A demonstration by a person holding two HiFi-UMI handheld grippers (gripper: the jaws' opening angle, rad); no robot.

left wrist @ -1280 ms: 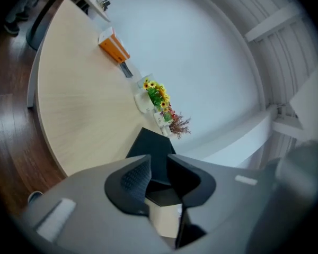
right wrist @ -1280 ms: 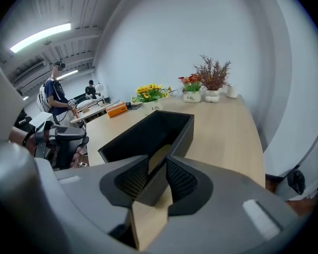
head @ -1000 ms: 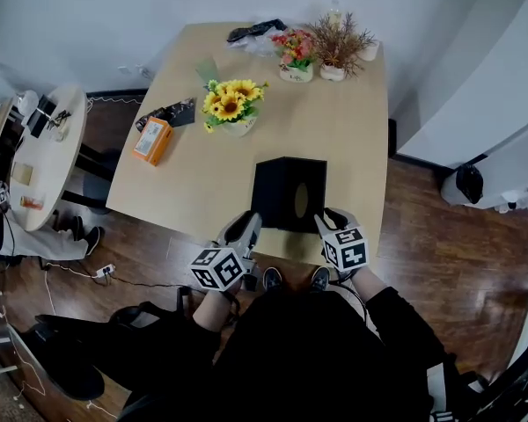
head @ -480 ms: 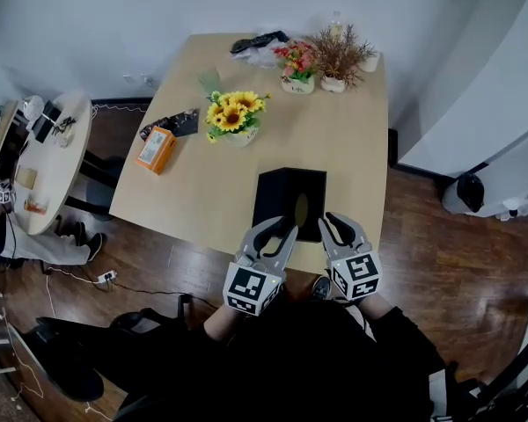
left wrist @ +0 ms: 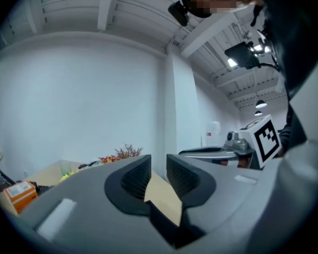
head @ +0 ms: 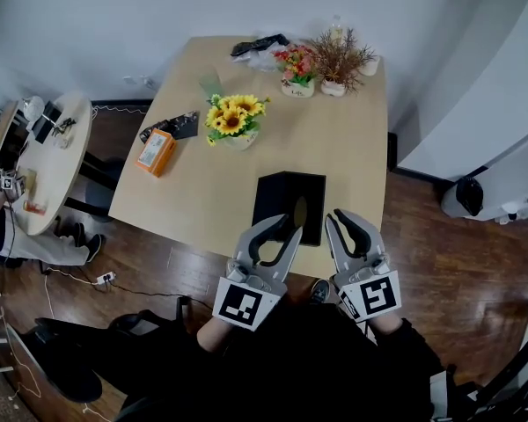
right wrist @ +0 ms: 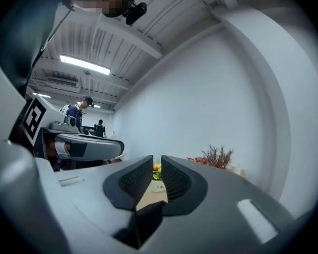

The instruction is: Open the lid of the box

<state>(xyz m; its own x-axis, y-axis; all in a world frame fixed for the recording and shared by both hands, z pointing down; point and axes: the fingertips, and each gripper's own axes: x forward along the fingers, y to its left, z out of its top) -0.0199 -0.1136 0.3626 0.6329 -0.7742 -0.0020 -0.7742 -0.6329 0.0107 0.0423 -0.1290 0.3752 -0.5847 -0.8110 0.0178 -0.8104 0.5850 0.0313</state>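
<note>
While I hold both grippers up just short of the box [head: 289,205], the job looks unstarted: lid seems down, though it's too dark to be sure. Left gripper [left wrist: 158,168]: jaws narrow, empty. Right gripper [right wrist: 157,165]: jaws just been closing, narrow, nothing between. The box sits near the counter's [head: 352,139] front edge, sunflowers [head: 231,112] beyond. Wood floor [head: 449,227], white walls.
</note>
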